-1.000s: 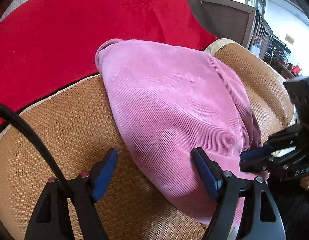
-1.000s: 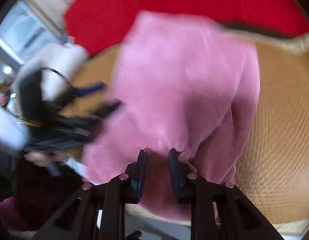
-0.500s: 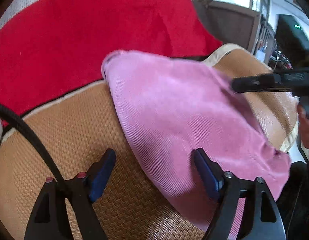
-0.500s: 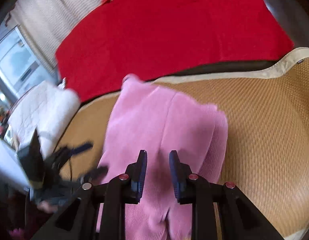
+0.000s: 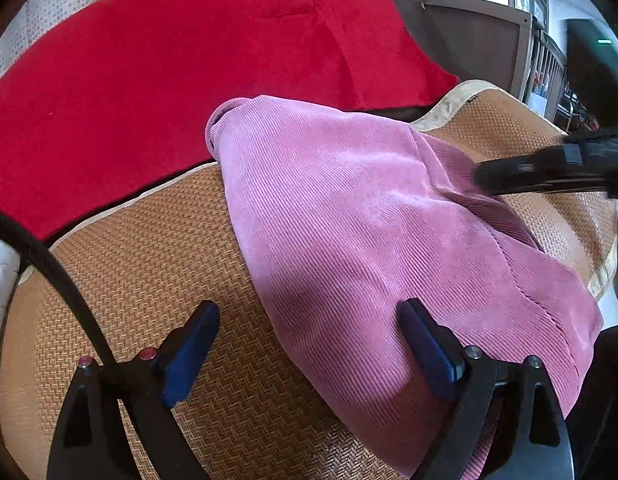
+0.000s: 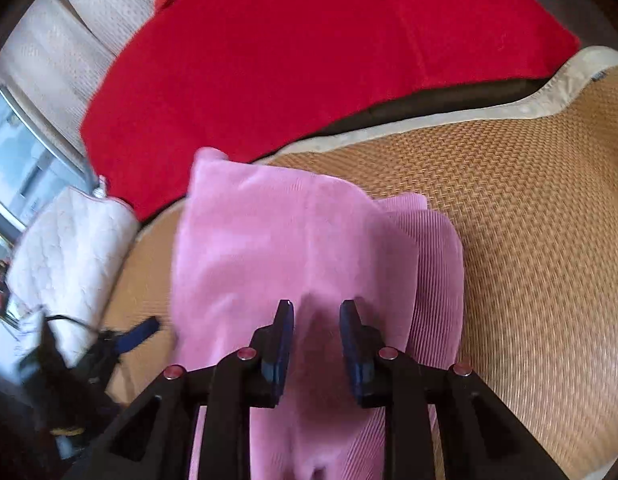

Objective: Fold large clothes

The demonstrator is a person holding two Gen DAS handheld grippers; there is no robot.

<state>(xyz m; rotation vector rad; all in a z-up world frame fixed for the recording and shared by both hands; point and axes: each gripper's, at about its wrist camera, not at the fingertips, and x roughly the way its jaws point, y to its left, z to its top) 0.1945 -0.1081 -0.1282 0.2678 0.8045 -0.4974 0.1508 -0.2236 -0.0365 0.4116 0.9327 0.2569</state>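
A pink ribbed garment [image 5: 349, 216] lies folded on a woven tan mat [image 5: 149, 264]; it also shows in the right wrist view [image 6: 277, 240]. My left gripper [image 5: 309, 344] is open wide, empty, straddling the garment's near left edge just above it. My right gripper [image 6: 316, 336] hovers over the garment's near end with its jaws a narrow gap apart and nothing between them. The right gripper shows in the left wrist view [image 5: 549, 168] as a dark bar above the garment's right side. The left gripper shows blurred in the right wrist view [image 6: 121, 340].
A red blanket [image 5: 169, 60] covers the seat back behind the mat [image 6: 529, 240]. A white quilted cushion [image 6: 69, 240] lies at the left. A dark wooden frame [image 5: 469, 32] stands at the back right. The mat's cream border [image 5: 601, 276] marks the front right edge.
The right gripper let go of the garment's near end and rose up and back over it. The garment now lies flatter, spread toward the front edge. The left gripper stayed open.
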